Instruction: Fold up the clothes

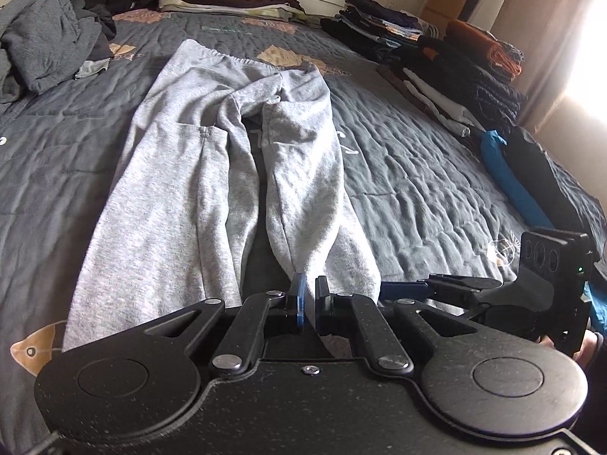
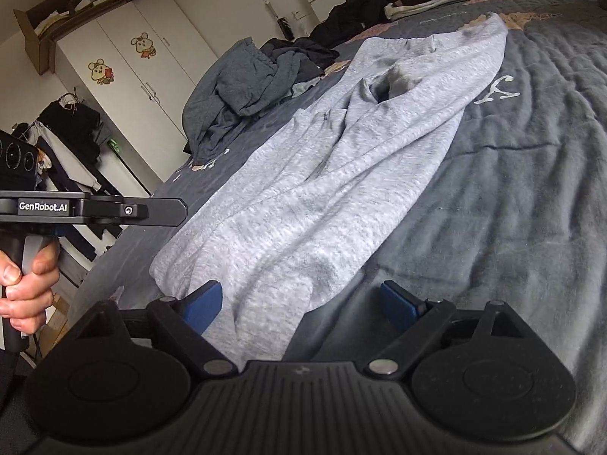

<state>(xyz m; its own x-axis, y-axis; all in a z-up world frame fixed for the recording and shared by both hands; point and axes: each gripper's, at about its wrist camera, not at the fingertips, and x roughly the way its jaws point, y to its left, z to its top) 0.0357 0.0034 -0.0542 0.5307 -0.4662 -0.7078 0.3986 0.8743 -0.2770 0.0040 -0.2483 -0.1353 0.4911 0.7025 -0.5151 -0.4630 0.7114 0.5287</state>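
The grey sweatpants (image 1: 235, 159) lie spread lengthwise on the bed (image 1: 417, 174), waistband far, leg ends nearest the grippers. The left gripper (image 1: 308, 303) has its jaws nearly closed just at the end of one leg; whether they pinch the cloth I cannot tell. The right gripper (image 2: 299, 303) has its jaws wide, a leg end lying between them, unpressed.
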